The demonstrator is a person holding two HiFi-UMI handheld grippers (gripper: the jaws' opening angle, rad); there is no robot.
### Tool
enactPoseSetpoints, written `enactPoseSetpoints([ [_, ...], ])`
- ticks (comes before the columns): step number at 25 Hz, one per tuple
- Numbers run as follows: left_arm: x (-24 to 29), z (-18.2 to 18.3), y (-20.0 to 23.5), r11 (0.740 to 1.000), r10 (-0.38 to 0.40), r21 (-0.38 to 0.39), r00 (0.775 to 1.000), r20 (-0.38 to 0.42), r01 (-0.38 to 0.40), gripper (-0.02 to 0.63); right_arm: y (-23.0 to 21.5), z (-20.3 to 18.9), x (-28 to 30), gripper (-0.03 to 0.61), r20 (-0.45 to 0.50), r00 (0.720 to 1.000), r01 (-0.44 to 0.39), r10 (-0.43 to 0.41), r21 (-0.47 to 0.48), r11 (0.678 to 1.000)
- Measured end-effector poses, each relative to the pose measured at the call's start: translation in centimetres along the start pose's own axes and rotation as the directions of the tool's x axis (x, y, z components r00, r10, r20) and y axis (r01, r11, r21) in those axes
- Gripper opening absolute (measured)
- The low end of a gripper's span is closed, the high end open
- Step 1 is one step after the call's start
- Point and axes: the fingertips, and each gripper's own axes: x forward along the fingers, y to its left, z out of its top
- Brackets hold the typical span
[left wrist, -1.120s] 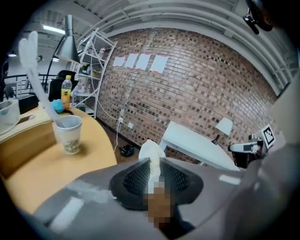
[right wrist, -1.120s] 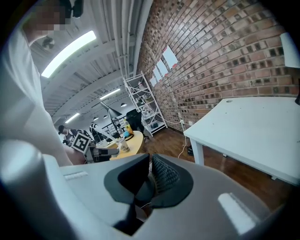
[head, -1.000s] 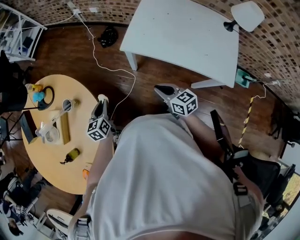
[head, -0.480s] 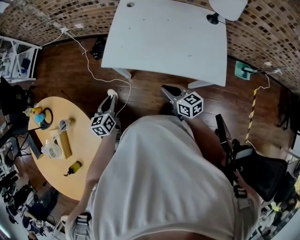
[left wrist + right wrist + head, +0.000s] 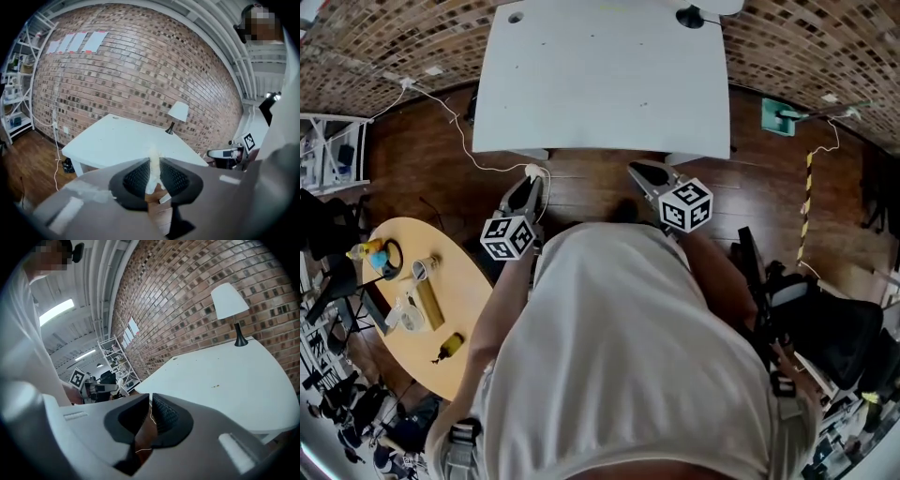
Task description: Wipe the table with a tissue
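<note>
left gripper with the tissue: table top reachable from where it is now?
Probably yes. The left gripper, shut on the tissue, hangs just short of the table at its near edge, with nothing standing between. The near top is bare; the lamp stands at the far corner.

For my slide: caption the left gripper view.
Left tongs pinch a tissue before a white table, lamp and brick wall.

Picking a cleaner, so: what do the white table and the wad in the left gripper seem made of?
White table: likely painted or laminated board, matte; even flat white, a few specks. Tissue wad: soft paper, crumpled and fuzzy-edged, pinched in the left gripper.
</note>
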Motion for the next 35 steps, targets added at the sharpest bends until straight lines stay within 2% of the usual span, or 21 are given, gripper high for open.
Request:
enactPoseSetpoints([
  [4, 2.4, 0.9, -3.1, 0.997, -0.050, 0.060, 0.999, -0.007, 0.050, 0.069, -2.0, 0.5, -2.7, 0.025, 0.012, 0.999, 0.030, -0.030, 0.000, 1.000],
  [11, 5.0, 0.9, -6.1, 0.991, -0.107, 0.081, 0.994, -0.035, 0.110, 0.071, -4.3, 1.3, -6.1, 0.025, 0.054, 0.994, 0.089, -0.090, 0.027, 0.996],
  [16, 6.4, 0.9, -7.3, 0.983, -0.170, 0.060, 0.984, -0.052, 0.173, 0.071, -4.8, 1.1, -6.6, 0.025, 0.057, 0.989, 0.134, -0.137, 0.060, 0.989],
  [22, 9.5, 0.9, -7.9, 0.972, -0.229, 0.029, 0.971, -0.074, 0.231, 0.071, -5.6, 0.5, -7.3, 0.025, 0.010, 0.978, 0.210, -0.211, 0.046, 0.977],
  [26, 11.5, 2.3, -8.1, 0.960, -0.277, 0.029, 0.958, -0.074, 0.280, 0.071, -6.9, 1.8, -6.5, 0.025, 0.010, 0.969, 0.248, -0.249, 0.052, 0.967],
  [31, 14.0, 4.1, -6.8, 0.952, -0.303, 0.014, 0.950, -0.077, 0.305, 0.071, -7.7, 4.4, -3.7, 0.025, 0.000, 0.961, 0.277, -0.277, -0.020, 0.961],
  [35, 16.4, 6.1, -6.3, 0.941, -0.337, 0.018, 0.939, -0.068, 0.339, 0.071, -8.3, 5.9, -1.8, 0.025, 0.022, 0.952, 0.306, -0.306, 0.009, 0.952],
])
